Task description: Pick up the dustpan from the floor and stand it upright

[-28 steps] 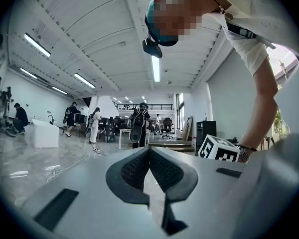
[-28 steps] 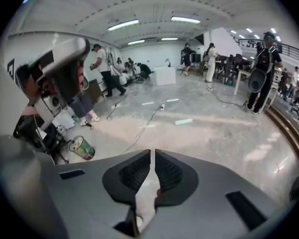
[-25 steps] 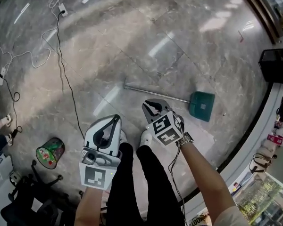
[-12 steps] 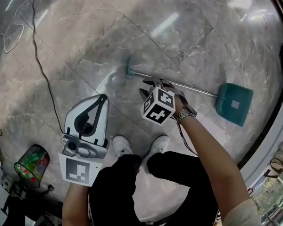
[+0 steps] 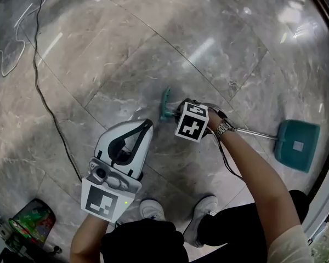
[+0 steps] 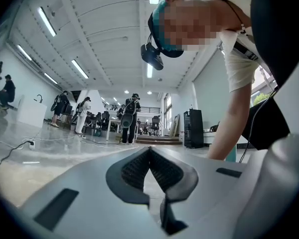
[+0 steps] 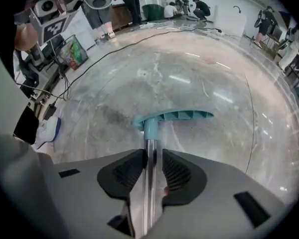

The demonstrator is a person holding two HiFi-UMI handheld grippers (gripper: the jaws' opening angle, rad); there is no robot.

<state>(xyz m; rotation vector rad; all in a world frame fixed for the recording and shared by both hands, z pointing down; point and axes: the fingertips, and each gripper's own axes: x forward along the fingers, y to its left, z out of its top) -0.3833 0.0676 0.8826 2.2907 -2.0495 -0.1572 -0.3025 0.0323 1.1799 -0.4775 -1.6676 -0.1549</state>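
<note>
The dustpan lies flat on the marble floor, its teal pan (image 5: 297, 145) at the right. Its metal pole (image 5: 257, 133) runs left to a teal T-grip (image 5: 165, 104). My right gripper (image 5: 179, 113) is low over the pole, just behind the T-grip. In the right gripper view both pads sit against the pole (image 7: 150, 146), with the T-grip (image 7: 174, 117) just beyond the right gripper (image 7: 150, 156). My left gripper (image 5: 147, 124) hangs to the left of the pole, apart from it. In the left gripper view the left gripper (image 6: 149, 154) has its jaws together and holds nothing.
A black cable (image 5: 41, 92) and a white cable (image 5: 11, 59) trail over the floor at the left. A colourful bin (image 5: 30, 218) stands at the lower left. My white shoes (image 5: 153, 208) are below the grippers. Several people (image 6: 129, 116) stand far off in the hall.
My right gripper has gone down along the pole to just behind the T-grip and its jaws now hold the pole. The left gripper has stayed beside it, shut and empty.
</note>
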